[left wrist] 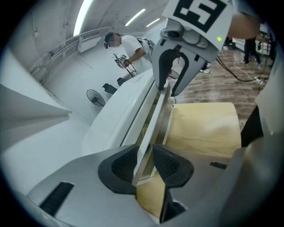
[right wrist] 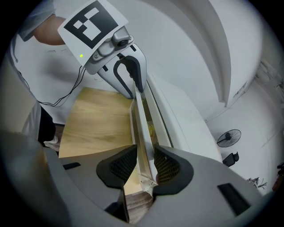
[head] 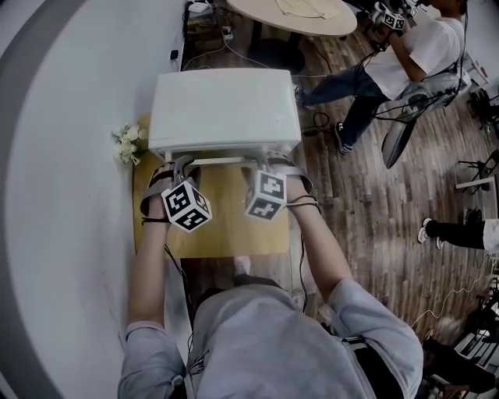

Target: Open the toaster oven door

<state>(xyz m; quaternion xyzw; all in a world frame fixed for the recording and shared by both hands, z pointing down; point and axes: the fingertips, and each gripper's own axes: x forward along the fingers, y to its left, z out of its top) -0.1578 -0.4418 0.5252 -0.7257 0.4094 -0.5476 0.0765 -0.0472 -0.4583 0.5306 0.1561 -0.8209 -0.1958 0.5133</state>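
A white toaster oven (head: pixel 224 109) stands on a wooden table (head: pixel 226 230) against the wall. Its door (head: pixel 222 160) is tipped slightly away from the body, leaving a narrow gap along the top. My left gripper (head: pixel 181 167) holds the door's top rim near its left end, and my right gripper (head: pixel 269 165) holds it near the right end. In the left gripper view the rim (left wrist: pixel 153 119) runs between the dark pads of the left gripper (left wrist: pixel 145 165). In the right gripper view the door rim (right wrist: pixel 141 128) sits likewise in the right gripper (right wrist: pixel 145 165).
A small bunch of white flowers (head: pixel 127 143) lies at the oven's left, by the wall. A person (head: pixel 405 62) bends over beside a round table (head: pixel 292 15) at the back right. Cables and a fan stand on the wood floor to the right.
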